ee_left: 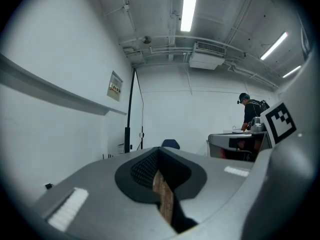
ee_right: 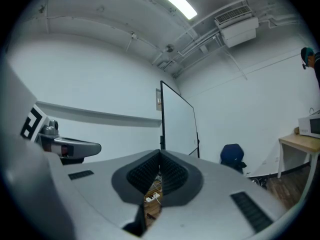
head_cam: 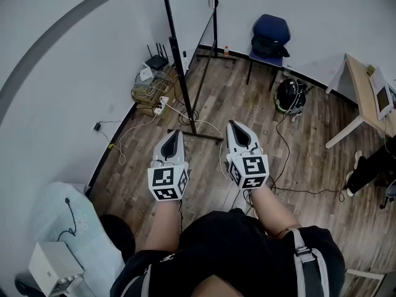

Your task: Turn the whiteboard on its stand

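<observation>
The whiteboard (ee_right: 178, 125) stands upright on its black stand in the right gripper view, seen at a slant against the white wall. From the head view I see its near black post (head_cam: 177, 51) and floor foot (head_cam: 197, 134) just beyond both grippers. My left gripper (head_cam: 174, 133) is shut and holds nothing, its tip short of the foot. My right gripper (head_cam: 234, 124) is shut and empty too, beside the foot's right end. The left gripper view shows the shut left gripper (ee_left: 159, 150) and the stand post (ee_left: 131, 109) ahead. In its own view the right gripper (ee_right: 160, 153) points at the board.
A router, a power strip and tangled cables (head_cam: 154, 86) lie by the wall left of the stand. A blue chair (head_cam: 270, 36), a dark helmet (head_cam: 289, 94), a wooden table (head_cam: 364, 88) and floor cables (head_cam: 281, 147) are to the right. A person (ee_left: 250, 111) stands at a counter.
</observation>
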Motion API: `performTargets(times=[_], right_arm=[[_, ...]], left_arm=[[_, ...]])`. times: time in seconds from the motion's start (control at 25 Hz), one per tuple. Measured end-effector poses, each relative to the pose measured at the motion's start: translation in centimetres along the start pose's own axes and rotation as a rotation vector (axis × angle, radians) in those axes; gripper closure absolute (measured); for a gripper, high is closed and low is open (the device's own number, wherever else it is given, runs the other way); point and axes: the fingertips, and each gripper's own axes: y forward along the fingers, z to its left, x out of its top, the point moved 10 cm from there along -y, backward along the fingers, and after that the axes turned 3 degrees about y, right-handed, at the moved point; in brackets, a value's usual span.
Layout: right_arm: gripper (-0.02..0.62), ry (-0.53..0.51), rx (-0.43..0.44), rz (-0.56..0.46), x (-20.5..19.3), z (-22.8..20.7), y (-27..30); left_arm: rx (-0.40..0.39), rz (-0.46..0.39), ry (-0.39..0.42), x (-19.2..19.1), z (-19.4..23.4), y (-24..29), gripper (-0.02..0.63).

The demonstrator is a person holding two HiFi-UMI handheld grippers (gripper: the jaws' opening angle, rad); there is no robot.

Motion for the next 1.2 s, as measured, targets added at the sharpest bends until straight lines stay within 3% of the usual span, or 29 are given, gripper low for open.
performTargets(times=[0.4,0.84,1.2], right_arm=[[0.591,-0.018,0.077,0.044,0.1,-7.9,5.4],[0.591,0.008,0.123,0.047,-0.2,-19.2,9.0],[0.591,0.001,0.155,0.072,-1.4,-20.6,12.2]], left_arm=[[0.046,0.02,-0.005,1.1,-2.4,9.3,0.598],[0.085,-0.011,-0.014,2.0,-8.2,19.0,0.598],[0.12,0.036,-0.042,0.1,-7.2,22.3,0.598]])
